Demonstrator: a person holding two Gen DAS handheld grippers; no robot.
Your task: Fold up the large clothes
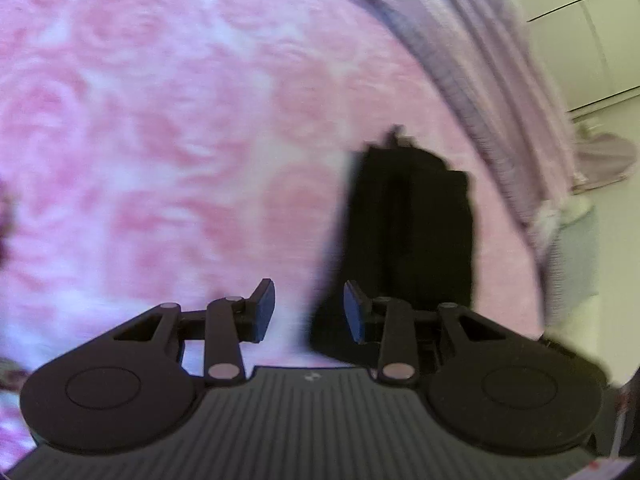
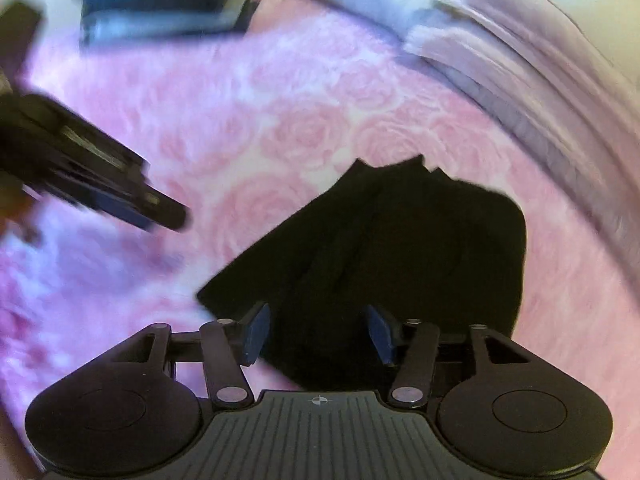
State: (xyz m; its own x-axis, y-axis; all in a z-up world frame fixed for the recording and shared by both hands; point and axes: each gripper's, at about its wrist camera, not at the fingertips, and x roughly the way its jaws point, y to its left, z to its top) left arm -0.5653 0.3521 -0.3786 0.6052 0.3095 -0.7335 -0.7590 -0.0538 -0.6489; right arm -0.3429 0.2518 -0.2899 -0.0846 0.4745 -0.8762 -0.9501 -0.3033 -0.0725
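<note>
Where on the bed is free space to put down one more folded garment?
Free: the pink rose blanket between the black garment and the dark stack. Crowded: the right side, by the lilac bedding.

You have a pink rose-patterned bedspread [image 2: 304, 120] below, a lilac striped blanket [image 2: 532, 84] along its far edge, and a blurred dark-blue stack [image 2: 160, 4] beyond.

No readable text or labels

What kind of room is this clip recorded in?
Probably a bedroom: the black garment lies on a pink rose-patterned bedspread, with striped lilac bedding bunched along its far edge and pale cupboard-like panels beyond.
</note>
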